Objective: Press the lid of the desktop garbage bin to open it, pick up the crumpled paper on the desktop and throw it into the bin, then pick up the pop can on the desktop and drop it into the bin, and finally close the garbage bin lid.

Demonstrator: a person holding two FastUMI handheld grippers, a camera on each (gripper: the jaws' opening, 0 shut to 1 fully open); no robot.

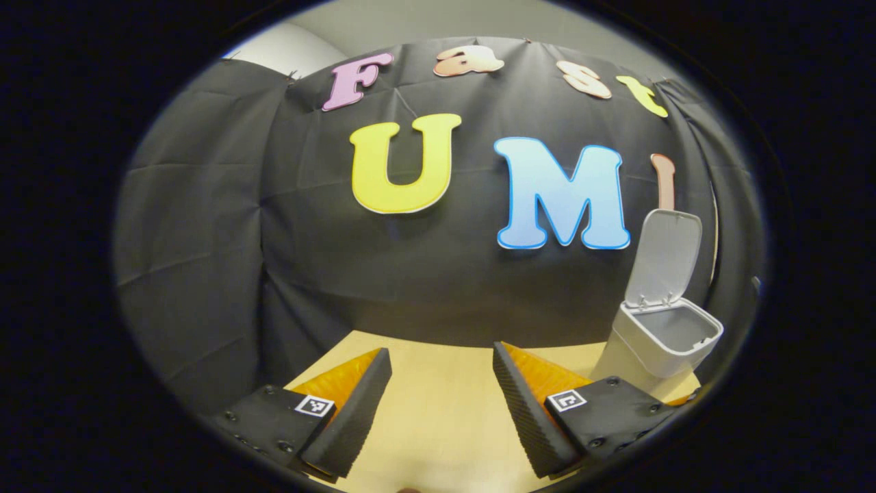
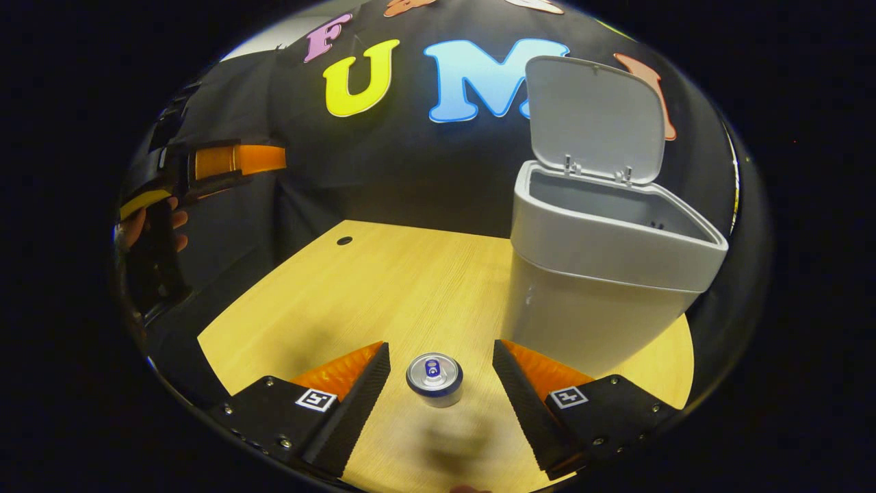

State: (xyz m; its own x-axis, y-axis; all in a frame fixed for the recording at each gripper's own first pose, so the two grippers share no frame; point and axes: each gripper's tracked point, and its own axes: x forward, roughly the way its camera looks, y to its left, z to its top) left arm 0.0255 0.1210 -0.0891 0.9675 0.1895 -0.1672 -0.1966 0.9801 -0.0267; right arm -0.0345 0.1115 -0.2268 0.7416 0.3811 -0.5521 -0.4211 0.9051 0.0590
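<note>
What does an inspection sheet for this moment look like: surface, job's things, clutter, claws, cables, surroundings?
Surface: light wood desktop, with a small round hole near its far edge.
Bin: pale garbage bin stands on the desktop's right part, lid tilted up, open; its inside cannot be seen.
Pop can: pop can stands upright on the desktop, between the right claw's fingers, untouched.
Crumpled paper: nothing seen.
Clutter: nothing seen.
Right claw: right claw open, low over the desktop, straddling the can.
Left claw: left claw open, holding nothing, above the desktop; a hand holds it.
Cables: nothing seen.
Surroundings: black cloth wall behind the desktop.
</note>
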